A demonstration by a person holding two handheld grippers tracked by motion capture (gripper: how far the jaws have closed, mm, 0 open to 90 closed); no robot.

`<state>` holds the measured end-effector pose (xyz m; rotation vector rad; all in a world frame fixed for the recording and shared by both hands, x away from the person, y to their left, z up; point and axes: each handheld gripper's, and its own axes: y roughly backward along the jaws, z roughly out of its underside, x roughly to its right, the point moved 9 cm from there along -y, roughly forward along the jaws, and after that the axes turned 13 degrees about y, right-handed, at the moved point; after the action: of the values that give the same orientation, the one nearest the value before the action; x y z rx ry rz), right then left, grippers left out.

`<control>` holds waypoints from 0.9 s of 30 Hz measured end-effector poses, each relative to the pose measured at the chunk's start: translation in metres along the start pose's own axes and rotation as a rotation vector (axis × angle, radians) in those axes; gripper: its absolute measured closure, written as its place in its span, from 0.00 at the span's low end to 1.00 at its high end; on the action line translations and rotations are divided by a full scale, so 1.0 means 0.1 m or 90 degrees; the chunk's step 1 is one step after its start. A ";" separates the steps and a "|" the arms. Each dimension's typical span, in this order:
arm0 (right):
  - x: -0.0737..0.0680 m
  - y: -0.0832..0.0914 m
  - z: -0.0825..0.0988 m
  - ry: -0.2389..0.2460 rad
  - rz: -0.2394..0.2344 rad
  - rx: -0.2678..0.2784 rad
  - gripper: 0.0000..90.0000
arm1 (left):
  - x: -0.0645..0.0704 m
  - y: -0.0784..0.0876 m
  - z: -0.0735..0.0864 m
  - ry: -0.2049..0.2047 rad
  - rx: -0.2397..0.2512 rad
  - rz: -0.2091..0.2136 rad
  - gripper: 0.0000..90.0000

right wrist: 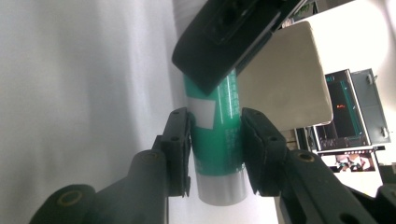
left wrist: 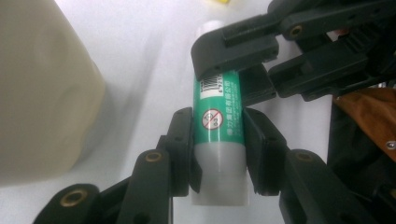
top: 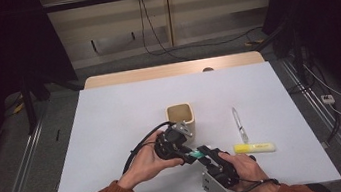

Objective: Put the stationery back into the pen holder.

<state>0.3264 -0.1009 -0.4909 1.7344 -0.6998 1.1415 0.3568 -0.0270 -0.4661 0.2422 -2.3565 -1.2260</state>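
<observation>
both grippers meet low at the near table edge. left gripper (left wrist: 218, 149) jaws clamped tight on the glue stick (left wrist: 218, 123) near its white end; right gripper (right wrist: 215, 151) jaws around the other end, pads look touching, can't be sure it's a full grip. stick's long axis runs straight between the two grippers, held above the table (top: 112, 124). cup (top: 180, 115) just behind the left gripper; yellow marker (top: 255, 147) and pen (top: 238, 124) lie off to the right. left gripper view shows the label print, high view shows the layout.

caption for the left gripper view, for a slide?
Left gripper clamps a green glue stick while the right gripper grips its far end, beside a beige cup.
</observation>
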 end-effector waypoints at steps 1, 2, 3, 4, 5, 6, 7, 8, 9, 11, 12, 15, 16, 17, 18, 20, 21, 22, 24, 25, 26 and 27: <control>-0.01 0.00 0.00 0.011 -0.007 0.001 0.73 | 0.00 0.01 0.00 0.001 0.004 0.004 0.73; -0.01 0.00 0.00 0.011 -0.010 0.005 0.74 | 0.00 0.02 0.00 -0.003 0.002 0.003 0.73; -0.01 0.00 0.00 0.009 -0.011 0.004 0.74 | 0.00 0.02 0.00 0.002 0.006 0.004 0.73; 0.00 0.01 0.00 0.014 -0.012 0.006 0.74 | 0.00 0.02 0.00 0.001 0.007 -0.001 0.73; 0.00 0.00 0.00 0.020 -0.013 0.008 0.74 | 0.00 0.02 0.00 0.004 0.013 0.010 0.73; 0.00 0.01 0.00 0.021 -0.014 0.009 0.74 | 0.00 0.02 0.01 0.001 0.012 0.013 0.72; 0.00 0.00 -0.01 0.022 -0.017 0.014 0.75 | 0.00 0.02 0.02 0.003 0.012 0.016 0.72; 0.00 0.00 -0.01 0.022 -0.021 0.018 0.75 | -0.01 0.03 0.03 0.006 0.008 0.006 0.71; -0.01 0.01 0.00 0.003 -0.017 0.009 0.75 | 0.00 0.02 0.03 0.016 0.021 0.018 0.67; -0.01 0.01 0.02 -0.004 -0.023 0.010 0.75 | -0.02 0.04 0.05 0.010 0.029 0.001 0.66; -0.02 0.01 0.03 -0.014 -0.032 0.011 0.75 | -0.03 0.06 0.07 0.011 0.032 -0.002 0.65; 0.01 0.00 0.07 -0.046 -0.038 0.011 0.75 | -0.08 0.12 0.12 0.026 0.053 -0.019 0.54; 0.02 0.00 0.09 -0.055 -0.038 0.010 0.75 | -0.10 0.15 0.14 0.026 0.058 -0.019 0.53; 0.02 0.00 0.11 -0.073 -0.041 0.007 0.75 | -0.10 0.17 0.16 0.035 0.070 -0.018 0.52; 0.04 -0.01 0.13 -0.080 -0.041 0.009 0.75 | -0.11 0.19 0.20 0.034 0.070 -0.020 0.49; 0.05 0.00 0.16 -0.110 -0.046 0.002 0.75 | -0.12 0.22 0.27 0.036 0.078 -0.008 0.47; 0.06 -0.01 0.17 -0.127 -0.048 0.004 0.75 | -0.14 0.23 0.31 0.036 0.085 -0.011 0.47; 0.07 -0.01 0.19 -0.142 -0.051 0.005 0.75 | -0.17 0.25 0.34 0.039 0.094 -0.018 0.44; 0.09 -0.01 0.21 -0.179 -0.051 0.009 0.75 | -0.23 0.28 0.40 0.048 0.109 -0.033 0.35; 0.10 -0.01 0.22 -0.189 -0.053 0.010 0.75 | -0.26 0.30 0.42 0.051 0.120 -0.037 0.33; 0.11 -0.01 0.24 -0.201 -0.055 0.010 0.75 | -0.30 0.33 0.45 0.054 0.128 -0.049 0.31; 0.11 -0.01 0.25 -0.215 -0.058 0.010 0.75 | -0.33 0.34 0.47 0.063 0.135 -0.054 0.28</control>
<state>0.3419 -0.1233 -0.4847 1.9756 -0.8048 0.8014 0.3649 0.0389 -0.4718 0.4663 -2.4111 -0.9767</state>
